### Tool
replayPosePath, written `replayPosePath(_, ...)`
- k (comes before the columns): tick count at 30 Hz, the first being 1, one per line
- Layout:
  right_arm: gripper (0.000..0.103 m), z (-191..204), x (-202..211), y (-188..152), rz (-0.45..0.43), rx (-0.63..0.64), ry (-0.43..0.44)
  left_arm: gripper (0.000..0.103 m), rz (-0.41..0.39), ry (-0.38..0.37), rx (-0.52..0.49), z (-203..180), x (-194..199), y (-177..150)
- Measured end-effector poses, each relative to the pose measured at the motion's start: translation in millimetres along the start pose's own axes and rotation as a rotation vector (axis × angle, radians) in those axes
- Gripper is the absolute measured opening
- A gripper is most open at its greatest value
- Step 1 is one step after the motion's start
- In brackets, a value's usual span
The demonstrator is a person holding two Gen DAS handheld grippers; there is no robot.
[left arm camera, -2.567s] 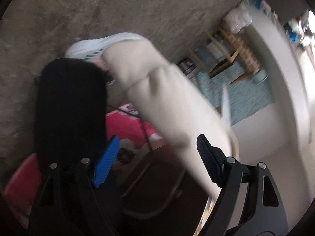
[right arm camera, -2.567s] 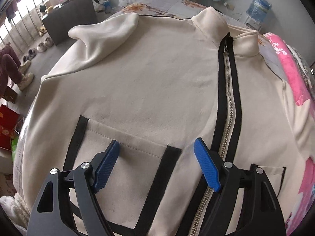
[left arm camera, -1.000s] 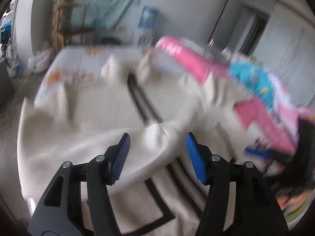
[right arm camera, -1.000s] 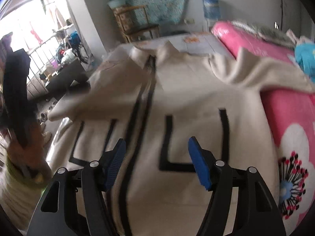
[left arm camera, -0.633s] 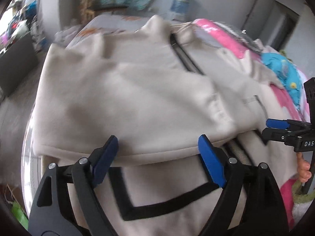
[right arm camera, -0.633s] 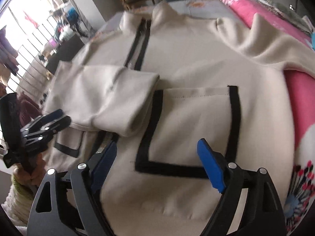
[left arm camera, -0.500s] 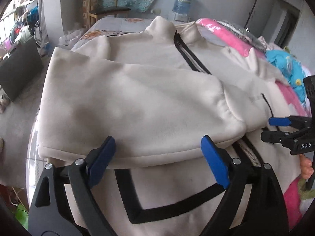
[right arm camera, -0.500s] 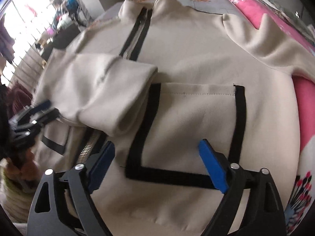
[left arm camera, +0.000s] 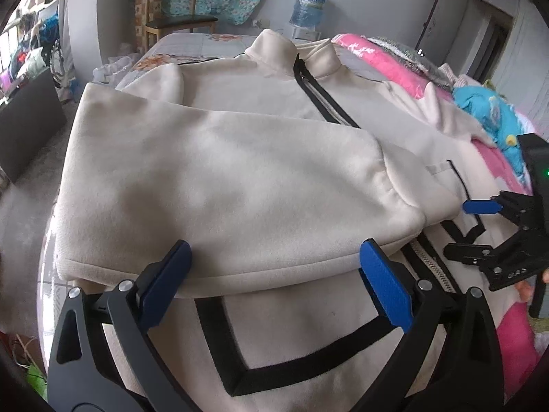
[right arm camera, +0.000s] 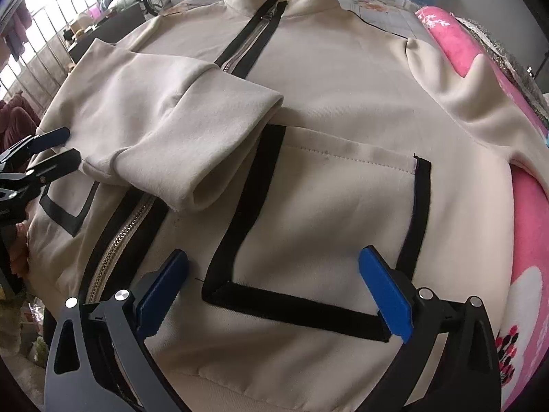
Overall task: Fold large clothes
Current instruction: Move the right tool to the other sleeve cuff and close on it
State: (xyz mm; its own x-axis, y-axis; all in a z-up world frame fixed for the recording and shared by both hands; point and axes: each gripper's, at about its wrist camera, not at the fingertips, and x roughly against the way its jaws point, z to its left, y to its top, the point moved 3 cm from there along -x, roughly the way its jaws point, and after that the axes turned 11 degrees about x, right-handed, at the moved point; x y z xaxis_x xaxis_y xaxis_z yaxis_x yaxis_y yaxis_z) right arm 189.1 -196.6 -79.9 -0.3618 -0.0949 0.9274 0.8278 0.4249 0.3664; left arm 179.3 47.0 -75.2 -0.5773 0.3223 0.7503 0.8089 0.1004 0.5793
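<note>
A cream zip-up jacket (left arm camera: 274, 89) with black trim lies face up on the bed, collar at the far end. Its sleeve (left arm camera: 219, 192) is folded across the chest, cuff over the zipper (right arm camera: 127, 237). My left gripper (left arm camera: 274, 257) hovers at the sleeve's near edge, jaws opening, pads clear of the cloth. In the right wrist view it shows at the left (right arm camera: 65, 147). My right gripper (right arm camera: 274, 264) hangs over the black-edged pocket (right arm camera: 326, 213), jaws opening with only flat fabric below. It also shows at the right (left arm camera: 470, 228).
A pink blanket (right arm camera: 528, 226) lies along the jacket's right side, with the other sleeve (right arm camera: 473, 103) draped onto it. A blue garment (left arm camera: 490, 116) lies beyond. A wooden chair (left arm camera: 171, 10) and a water jug (left arm camera: 308, 3) stand past the bed. A railing (right arm camera: 44, 34) is at the left.
The sleeve, between the left fingers a second ago, now lies flat across the chest. Both grippers have sunk toward the jacket and their jaws have spread wider.
</note>
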Motion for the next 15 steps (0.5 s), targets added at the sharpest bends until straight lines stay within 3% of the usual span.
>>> replayPosePath(15, 0.097, 0, -1, -2, 0.008, 0.006, 0.007, 0.095, 0.004, 0.02, -0.036, -8, 1, -4)
